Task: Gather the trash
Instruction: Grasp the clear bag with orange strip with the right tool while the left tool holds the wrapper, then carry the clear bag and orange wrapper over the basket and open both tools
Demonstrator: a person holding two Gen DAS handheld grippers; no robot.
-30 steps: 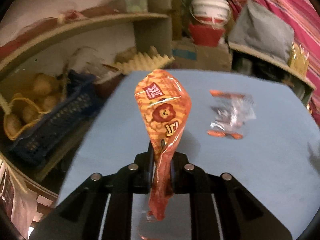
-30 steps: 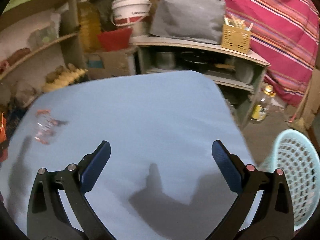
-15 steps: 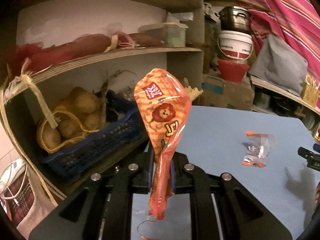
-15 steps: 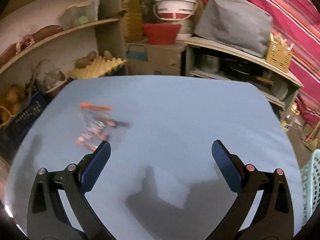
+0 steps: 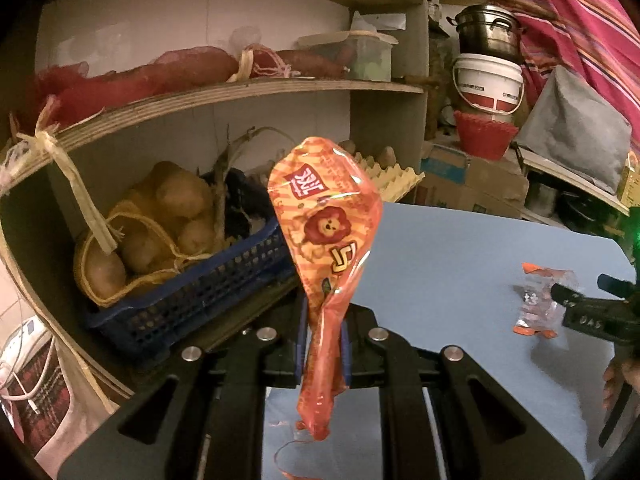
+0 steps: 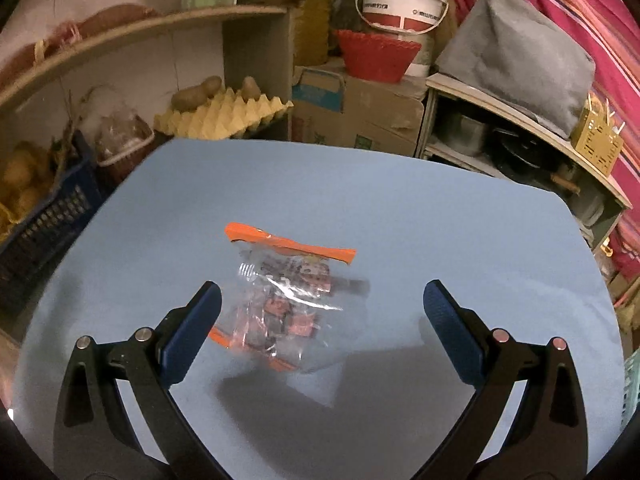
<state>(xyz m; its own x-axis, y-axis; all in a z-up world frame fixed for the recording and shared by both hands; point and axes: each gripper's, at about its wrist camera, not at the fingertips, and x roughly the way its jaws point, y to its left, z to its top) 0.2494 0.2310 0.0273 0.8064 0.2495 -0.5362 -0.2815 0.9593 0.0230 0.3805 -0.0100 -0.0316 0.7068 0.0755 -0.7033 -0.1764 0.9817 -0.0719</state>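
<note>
My left gripper point(image 5: 323, 332) is shut on an orange snack wrapper point(image 5: 326, 236) with a lion picture, held upright above the left edge of the blue table point(image 5: 460, 264). A clear plastic wrapper with orange ends point(image 6: 282, 292) lies on the blue table point(image 6: 440, 220); it also shows in the left wrist view point(image 5: 540, 304). My right gripper point(image 6: 320, 312) is open and empty, just above the table, with the clear wrapper between its fingers, nearer the left fingertip point(image 6: 200, 312). The right gripper shows at the right edge of the left wrist view point(image 5: 596, 312).
Wooden shelves on the left hold a blue crate of potatoes point(image 5: 192, 284), red net bags and an egg tray point(image 6: 224, 114). Behind the table stand cardboard boxes point(image 6: 360, 112), a red basket, a white bucket point(image 6: 400, 0) and a grey bag. A light blue basket edge point(image 6: 632, 384) shows at right.
My left gripper has swung left toward the shelves with the orange wrapper held. My right gripper has moved left over the table until the clear wrapper lies between its open fingers.
</note>
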